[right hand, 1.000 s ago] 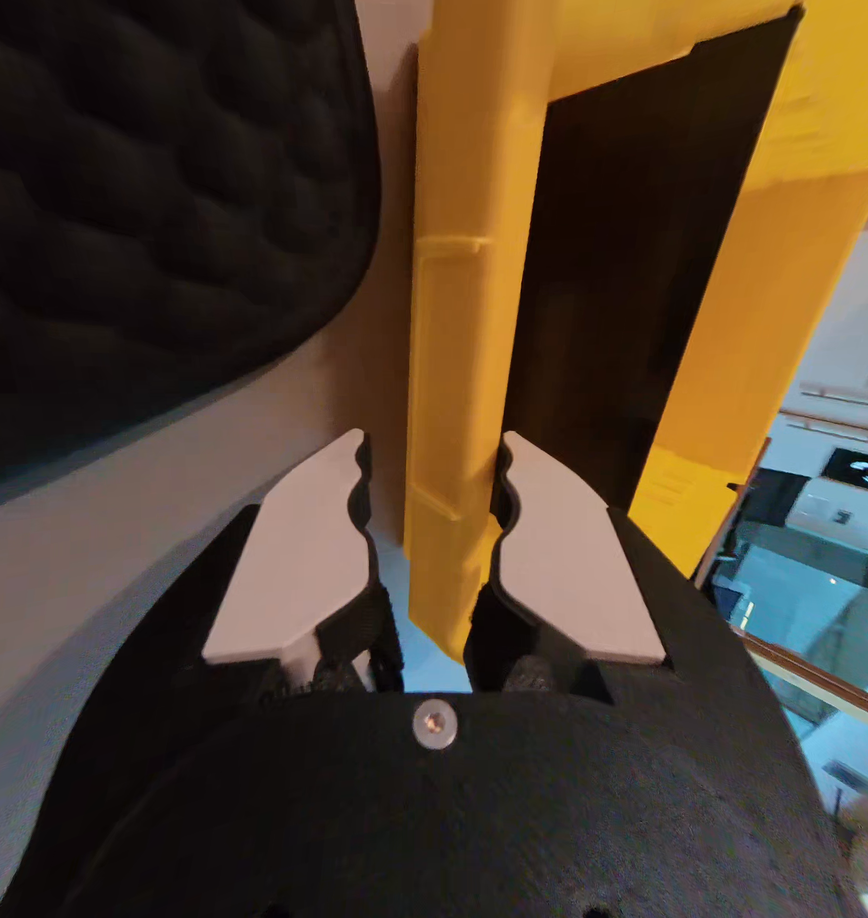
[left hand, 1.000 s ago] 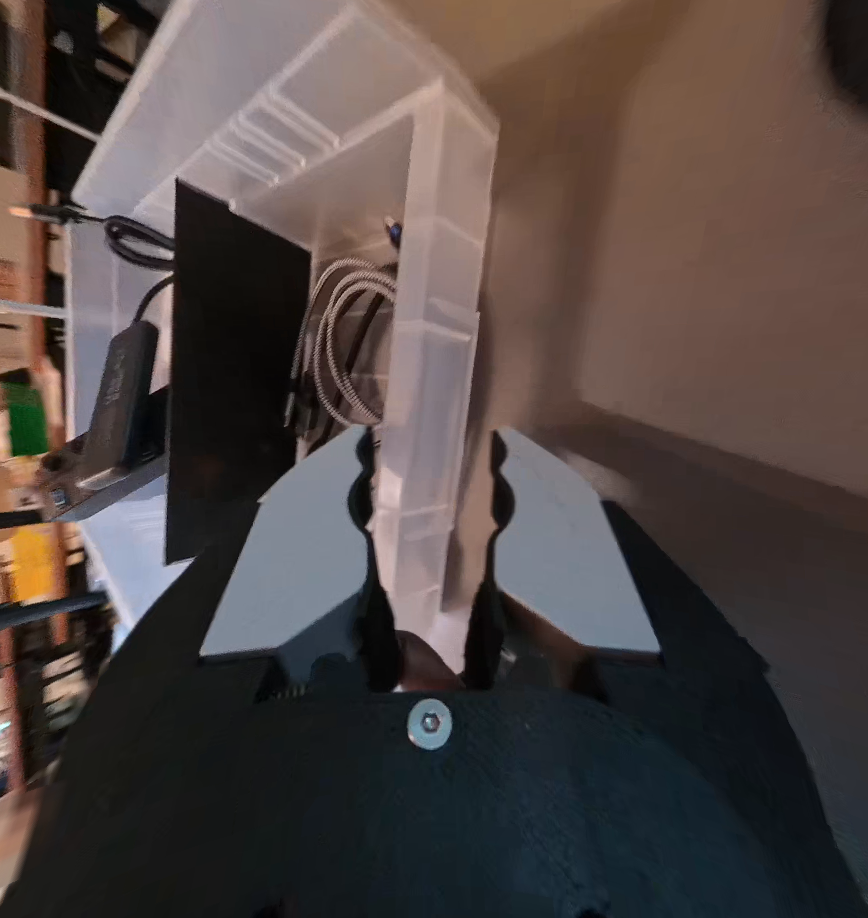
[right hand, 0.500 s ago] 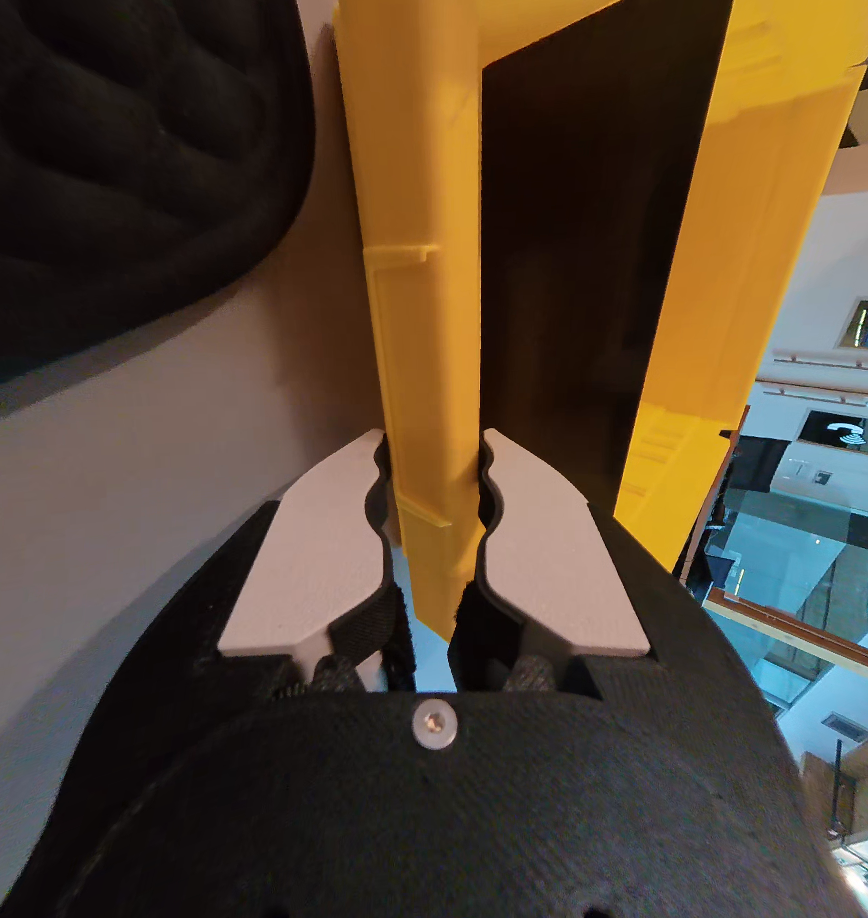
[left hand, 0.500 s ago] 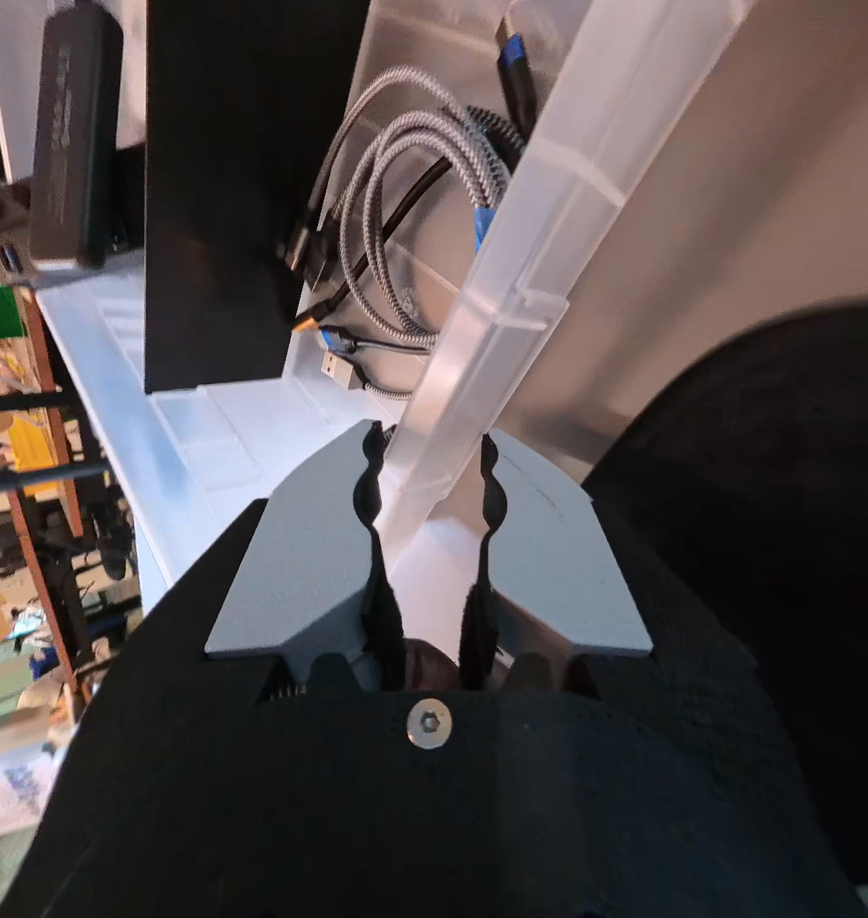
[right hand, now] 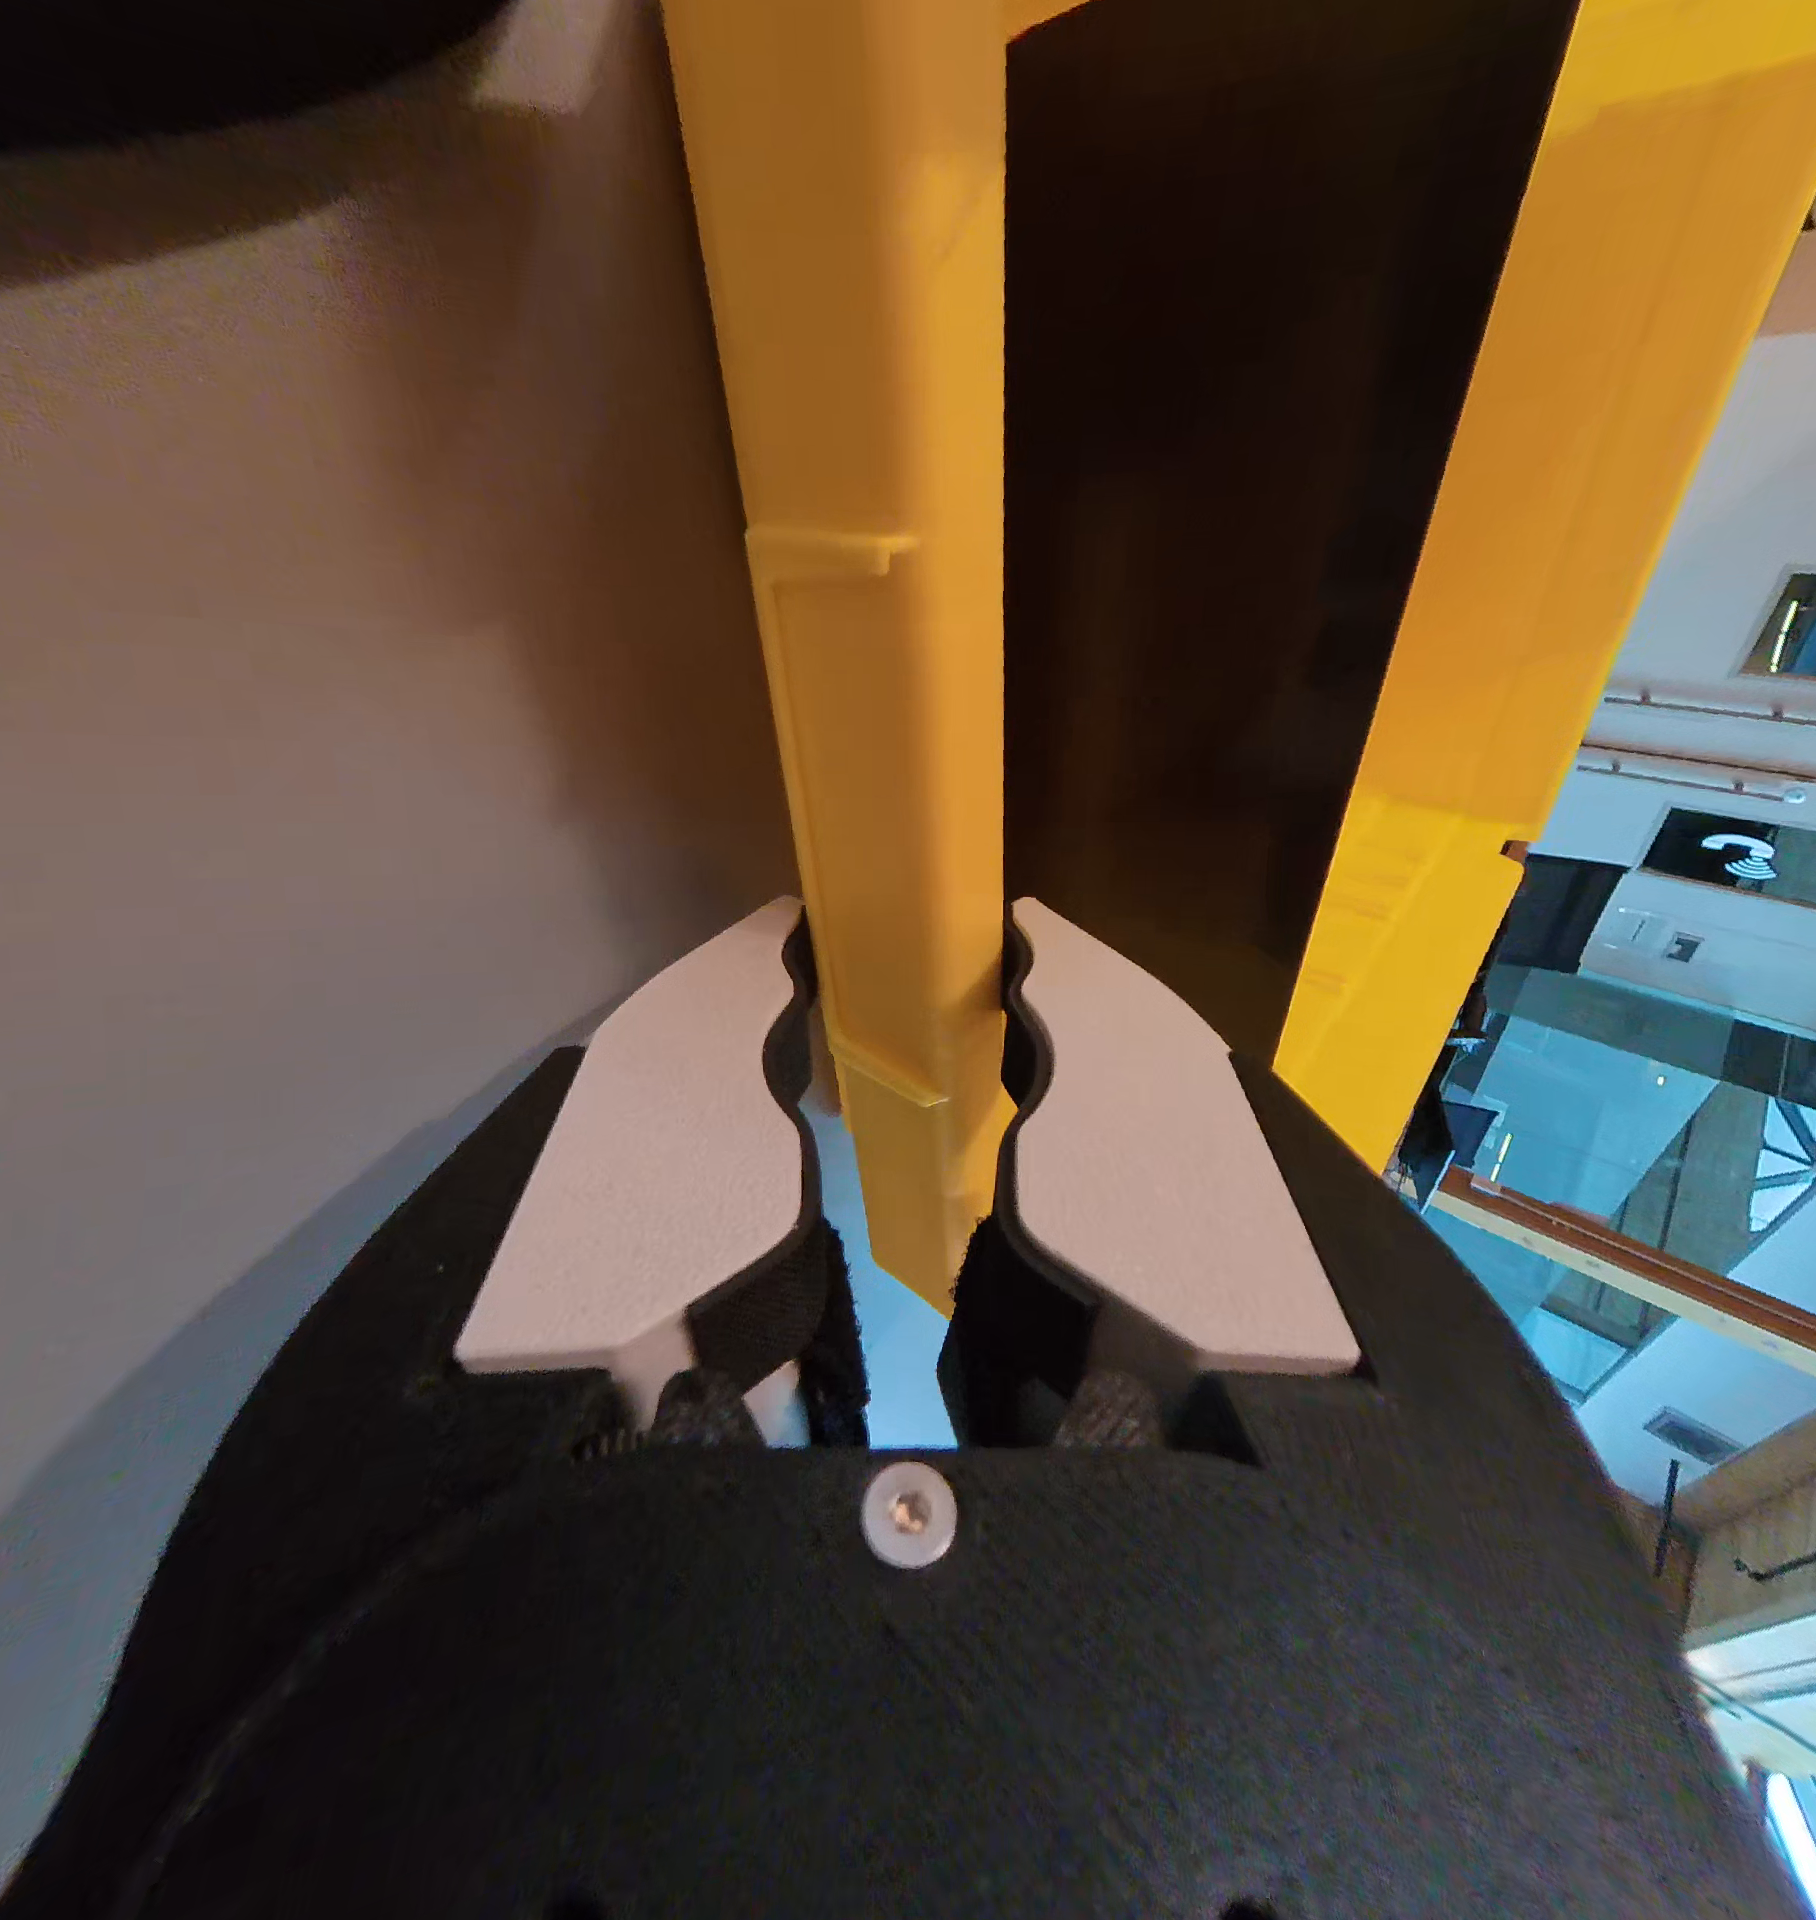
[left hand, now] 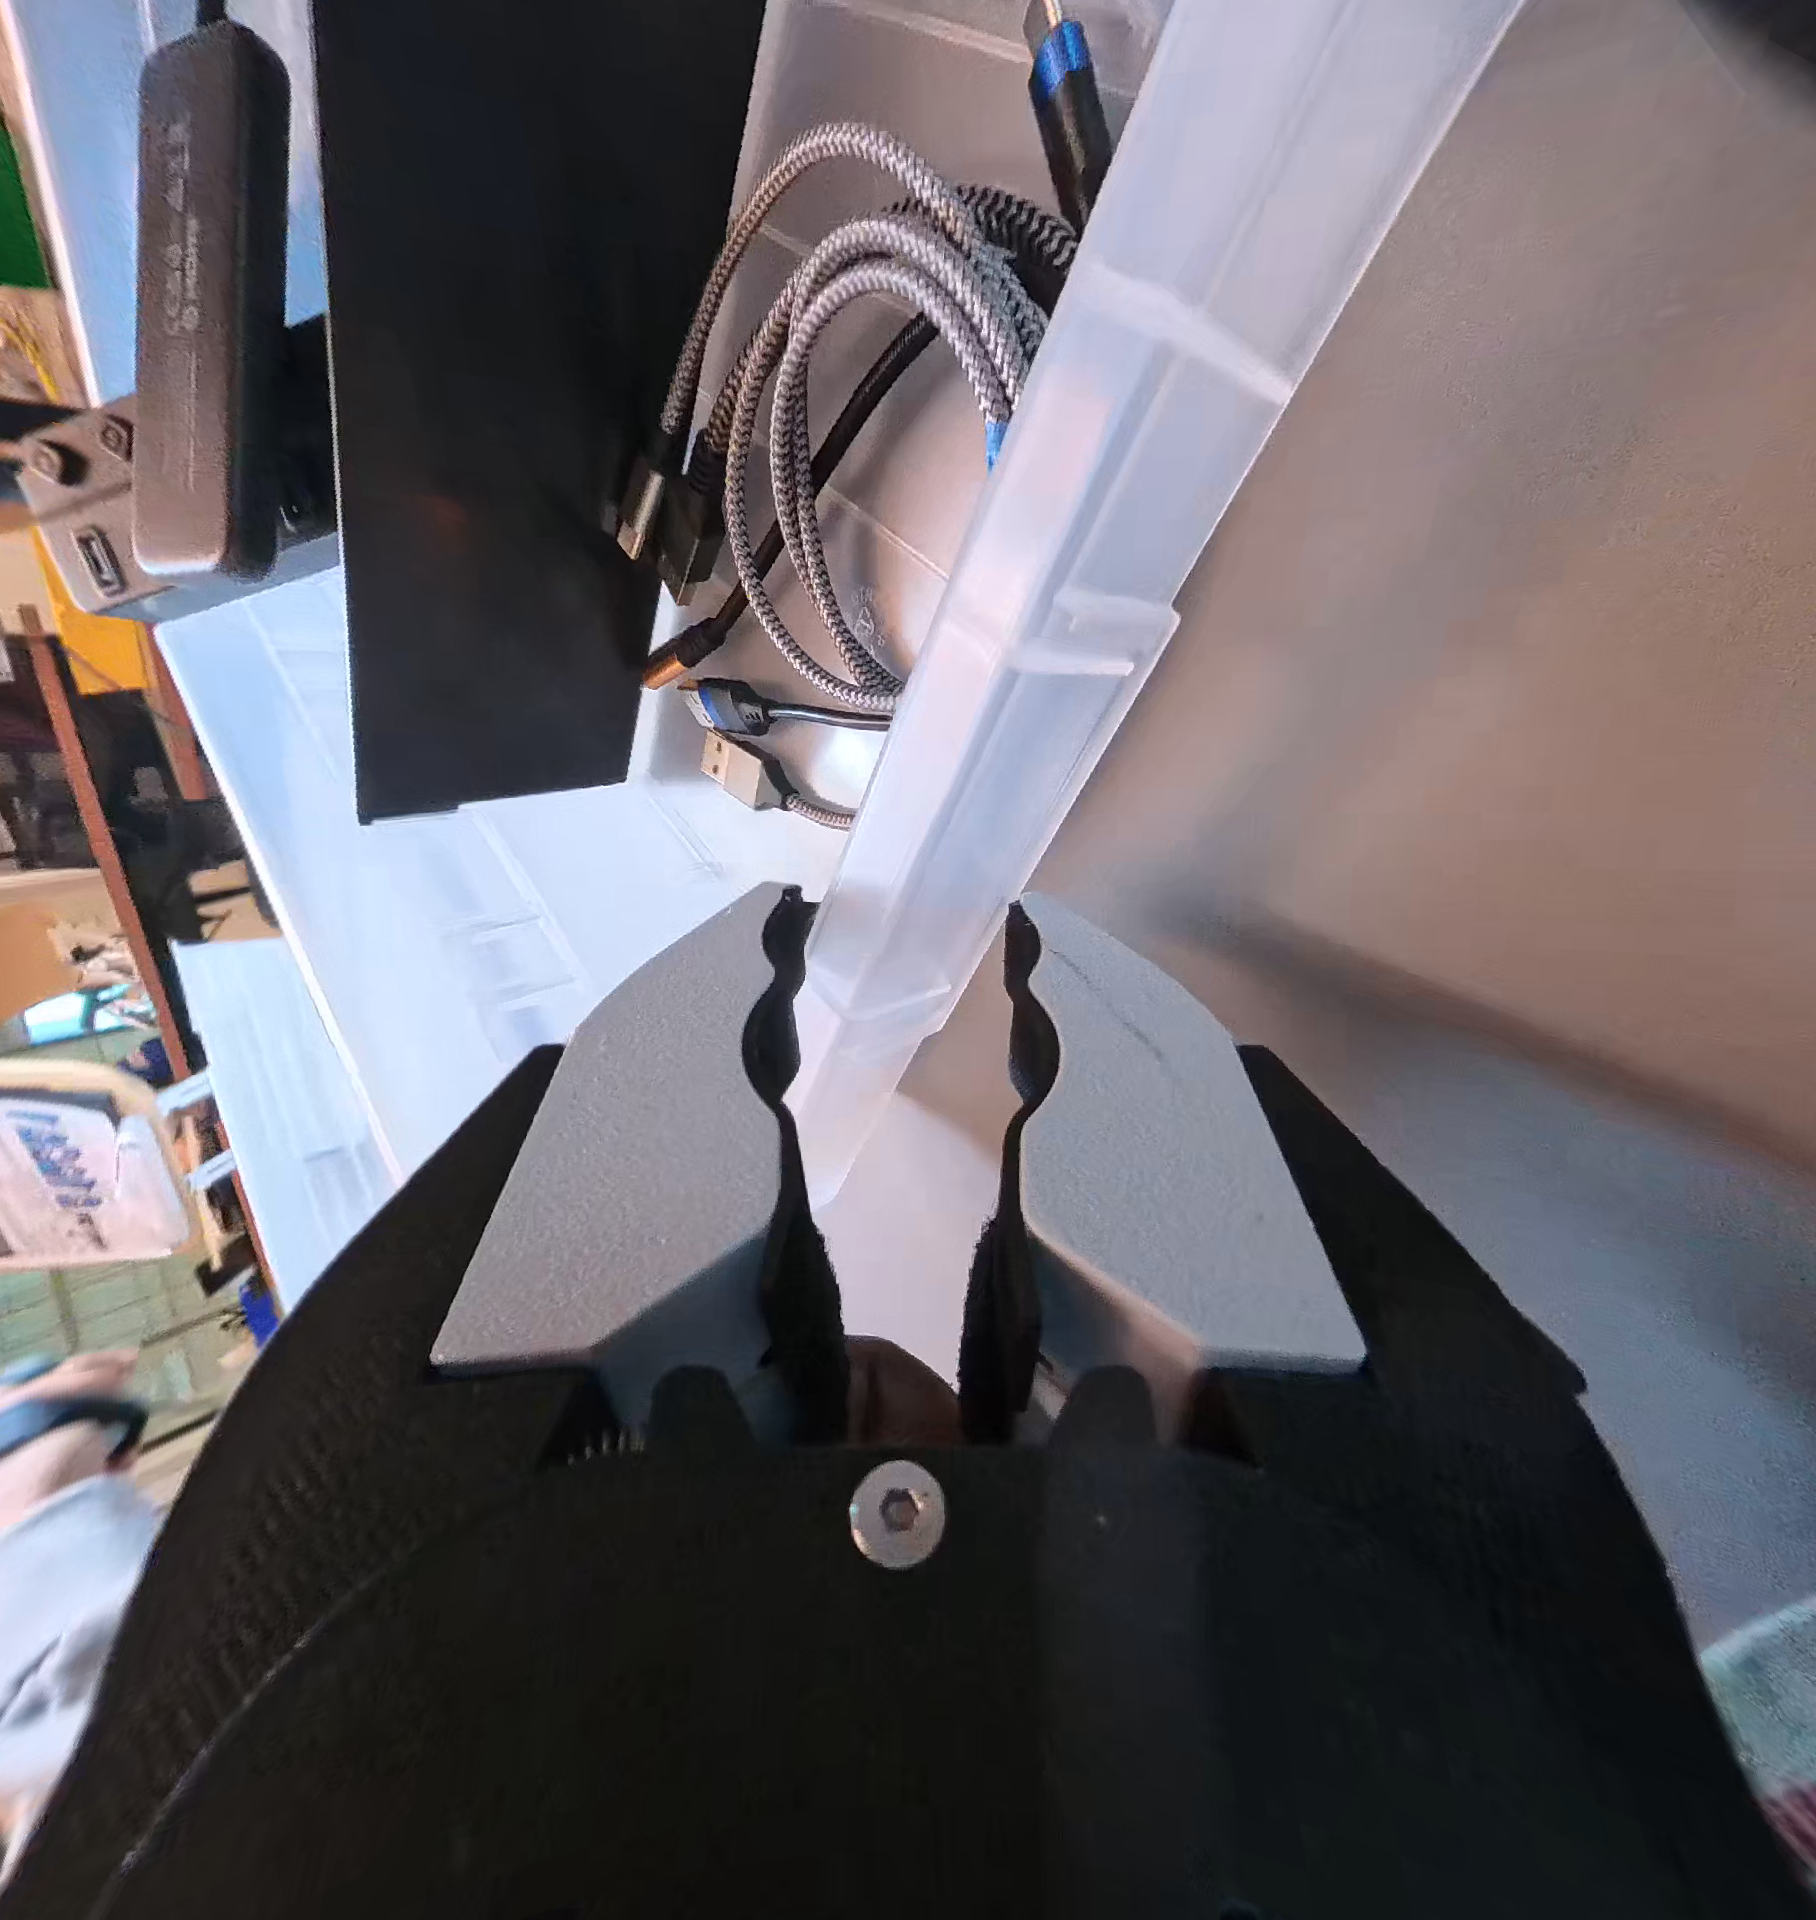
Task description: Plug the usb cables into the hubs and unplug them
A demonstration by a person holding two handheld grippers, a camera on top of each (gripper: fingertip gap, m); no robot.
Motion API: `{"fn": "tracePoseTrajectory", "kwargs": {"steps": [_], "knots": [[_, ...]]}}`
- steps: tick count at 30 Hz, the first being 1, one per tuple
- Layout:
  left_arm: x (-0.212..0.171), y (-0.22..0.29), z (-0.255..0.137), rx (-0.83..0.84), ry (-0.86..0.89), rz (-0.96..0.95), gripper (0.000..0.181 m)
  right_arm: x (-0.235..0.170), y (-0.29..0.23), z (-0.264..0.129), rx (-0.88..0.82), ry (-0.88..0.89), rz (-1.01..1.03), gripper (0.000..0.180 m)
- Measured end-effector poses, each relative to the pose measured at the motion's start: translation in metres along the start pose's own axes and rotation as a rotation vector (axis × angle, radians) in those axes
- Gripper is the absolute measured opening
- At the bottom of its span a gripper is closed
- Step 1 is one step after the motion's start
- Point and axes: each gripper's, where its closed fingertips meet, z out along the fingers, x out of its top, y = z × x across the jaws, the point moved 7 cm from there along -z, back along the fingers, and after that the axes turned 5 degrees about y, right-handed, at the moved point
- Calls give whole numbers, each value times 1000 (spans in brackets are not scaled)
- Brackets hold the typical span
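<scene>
The left gripper (left hand: pixel 902 914) clamps the clear bin's (left hand: pixel 1070 582) wall; the right gripper (right hand: pixel 906 914) clamps the yellow bin's (right hand: pixel 862 520) wall.

Several braided grey-and-black usb cables (left hand: pixel 862 416) lie coiled in one compartment of a translucent bin (left hand: pixel 1112 499), loose plugs pointing outward, while a dark oblong hub (left hand: pixel 208 312) sits beyond a black divider (left hand: pixel 509 416).

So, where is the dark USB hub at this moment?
In the left wrist view, the dark hub is at upper left inside the clear bin, left of the black divider.
</scene>
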Motion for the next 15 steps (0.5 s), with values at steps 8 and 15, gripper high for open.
{"fn": "tracePoseTrajectory", "kwargs": {"steps": [8, 15], "knots": [[-52, 6, -20, 47, 81, 55, 37, -1, -1, 0, -1, 7, -15, 33], [-57, 9, -26, 52, 71, 87, 36, -7, 1, -5, 167, -4, -67, 32]]}}
